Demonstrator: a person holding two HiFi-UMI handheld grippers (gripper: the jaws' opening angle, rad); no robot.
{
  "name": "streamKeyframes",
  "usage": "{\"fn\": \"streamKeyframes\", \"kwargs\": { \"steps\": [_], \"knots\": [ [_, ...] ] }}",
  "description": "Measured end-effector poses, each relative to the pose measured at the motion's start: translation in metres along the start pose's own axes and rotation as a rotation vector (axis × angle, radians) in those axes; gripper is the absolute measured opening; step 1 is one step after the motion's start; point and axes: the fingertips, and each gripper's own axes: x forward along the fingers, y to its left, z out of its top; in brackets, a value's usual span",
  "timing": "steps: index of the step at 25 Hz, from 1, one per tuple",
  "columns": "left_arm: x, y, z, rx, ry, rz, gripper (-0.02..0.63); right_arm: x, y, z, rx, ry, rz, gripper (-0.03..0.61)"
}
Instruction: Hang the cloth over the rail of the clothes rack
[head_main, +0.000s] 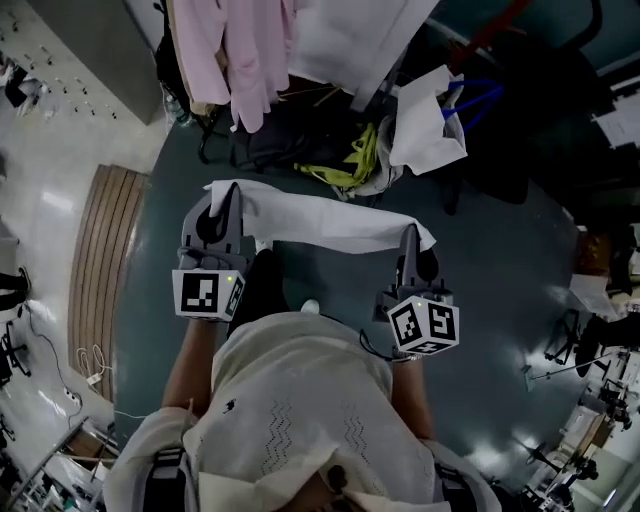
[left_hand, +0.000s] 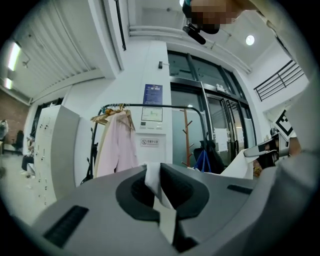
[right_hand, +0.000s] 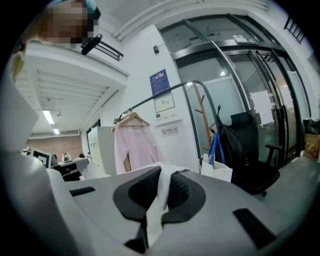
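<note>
A person holds a white cloth stretched level between two grippers, above a dark floor. The left gripper is clenched on the cloth's left end, the right gripper on its right end; a fold shows pinched between each pair of jaws. Ahead stands the rack. A pink shirt hangs from its black rail. The cloth is well apart from the rail.

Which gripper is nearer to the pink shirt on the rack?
Left. The left gripper is almost straight in front of the pink shirt; the right gripper, holding the other end of the cloth, is farther to the right.
</note>
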Motion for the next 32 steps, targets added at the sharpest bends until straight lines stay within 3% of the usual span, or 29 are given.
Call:
{"fn": "streamKeyframes", "kwargs": {
  "steps": [8,18,24,29,32],
  "knots": [
    [0.163,0.076,0.032,0.027,-0.027,-0.199,0.014,0.109,0.003,0.051,0.073,-0.077,-0.19,0.021],
    [0.269,0.094,0.058,0.084,-0.089,-0.286,0.014,0.181,-0.017,0.091,0.01,-0.087,-0.205,0.021],
    [0.332,0.084,0.102,0.171,-0.145,-0.227,0.014,0.241,-0.059,0.161,-0.136,-0.164,-0.106,0.021],
    [0.376,0.086,0.155,0.255,-0.226,-0.117,0.014,0.301,-0.082,0.218,-0.118,-0.221,-0.002,0.021],
    [0.394,0.083,0.187,0.297,-0.281,-0.071,0.014,0.32,-0.092,0.259,-0.18,-0.264,0.061,0.021]
  ]
}}
